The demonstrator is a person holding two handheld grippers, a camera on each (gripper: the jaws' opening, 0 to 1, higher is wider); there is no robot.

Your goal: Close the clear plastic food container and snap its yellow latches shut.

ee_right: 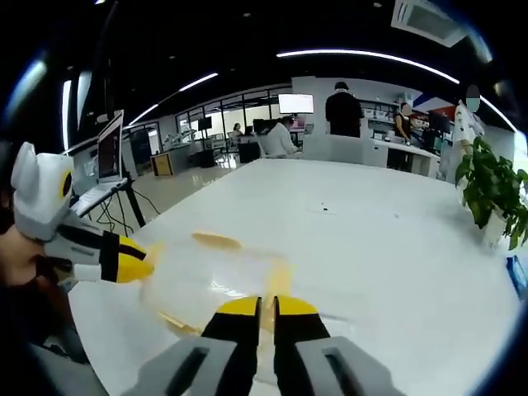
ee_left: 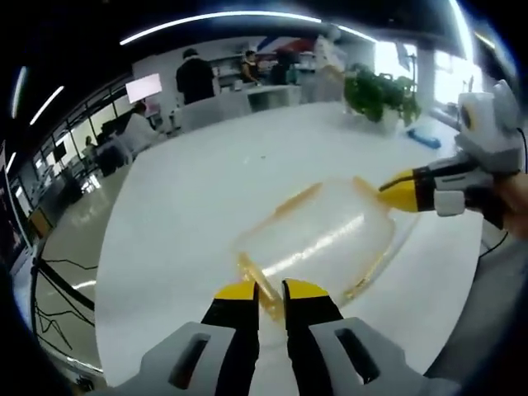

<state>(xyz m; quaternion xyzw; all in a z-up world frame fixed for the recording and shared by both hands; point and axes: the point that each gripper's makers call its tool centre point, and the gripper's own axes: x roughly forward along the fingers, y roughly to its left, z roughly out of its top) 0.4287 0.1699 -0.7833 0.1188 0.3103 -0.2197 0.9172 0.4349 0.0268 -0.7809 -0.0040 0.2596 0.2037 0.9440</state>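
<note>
While lying flat on the white table [ee_left: 206,198], clear plastic food container [ee_left: 318,239] sits at centre of the left gripper view, lid down on it, blurred at the edges. Yellow latches along its rim: one [ee_left: 299,198] at the 12 o'clock edge, another [ee_left: 250,271] at the 7 o'clock corner, just ahead of the left gripper [ee_left: 271,290]. Left gripper's jaws narrow, yellow tips nearly together at 6 o'clock, touching or just short of that near latch; cannot tell which. Right gripper [ee_left: 400,194] entering from 3 o'clock, yellow tip against the container's far right corner, held by a hand at the frame edge. In the right gripper view, same container [ee_right: 219,285] low at 7 o'clock, a yellow latch [ee_right: 216,240] on its far rim and another [ee_right: 278,279] just above the right gripper [ee_right: 267,304], whose jaws stand narrow, a thin slit between the tips. Left gripper [ee_right: 132,262] at 9 o'clock there, tip at the container's edge. Further out: potted plant [ee_left: 381,95] at 1 o'clock on the table, people [ee_left: 195,76] standing beyond at 12 o'clock, laptop [ee_right: 110,153] on a stand at 10 o'clock.
</note>
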